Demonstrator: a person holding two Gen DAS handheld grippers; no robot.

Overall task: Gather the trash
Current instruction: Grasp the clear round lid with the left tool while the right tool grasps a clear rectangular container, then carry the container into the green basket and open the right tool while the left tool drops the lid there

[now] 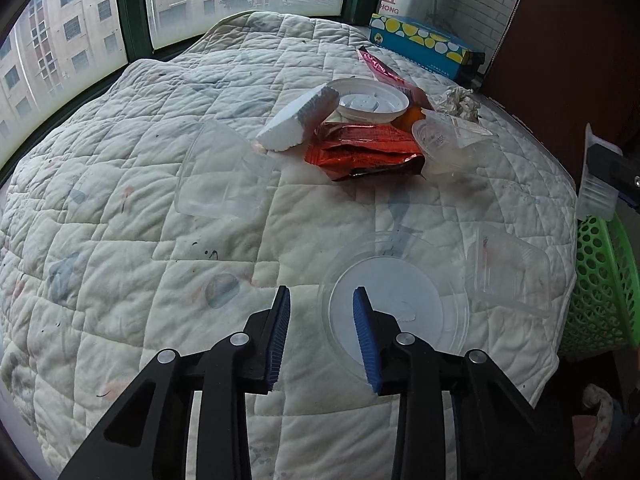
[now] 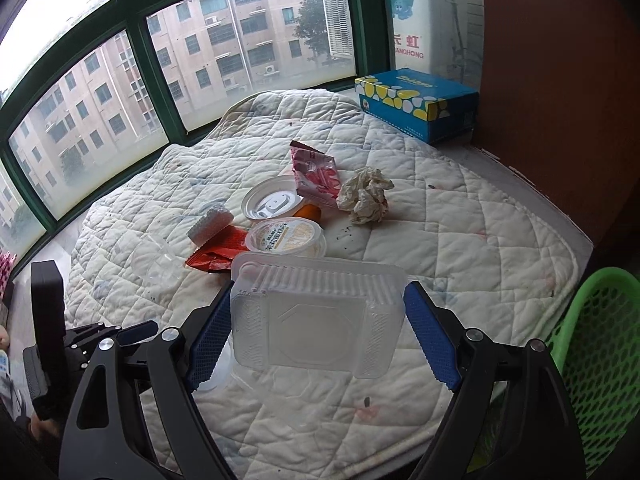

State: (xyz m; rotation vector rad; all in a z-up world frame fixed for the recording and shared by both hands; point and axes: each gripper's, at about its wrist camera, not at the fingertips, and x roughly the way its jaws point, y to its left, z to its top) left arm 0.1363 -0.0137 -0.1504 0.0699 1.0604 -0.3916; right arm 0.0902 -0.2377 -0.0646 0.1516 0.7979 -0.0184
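Observation:
Trash lies on a white quilted surface (image 1: 120, 208). My left gripper (image 1: 322, 304) is open and empty, its right finger over a clear round lid (image 1: 400, 304). A clear tub (image 1: 220, 176) lies ahead to the left. A pile holds a foam piece (image 1: 296, 120), a white lid (image 1: 372, 100), a red wrapper (image 1: 364, 152), a pudding cup (image 1: 444, 144) and crumpled paper (image 1: 460, 102). My right gripper (image 2: 316, 308) holds a clear plastic tray (image 2: 316, 320) between its fingers, near a green basket (image 2: 600, 360). The tray also shows in the left wrist view (image 1: 598, 184).
A blue tissue box (image 2: 416, 102) stands at the back right by the window (image 2: 200, 60). A brown wall (image 2: 560, 100) is on the right. Another clear container (image 1: 508, 276) lies near the quilt's right edge, by the green basket (image 1: 604, 284).

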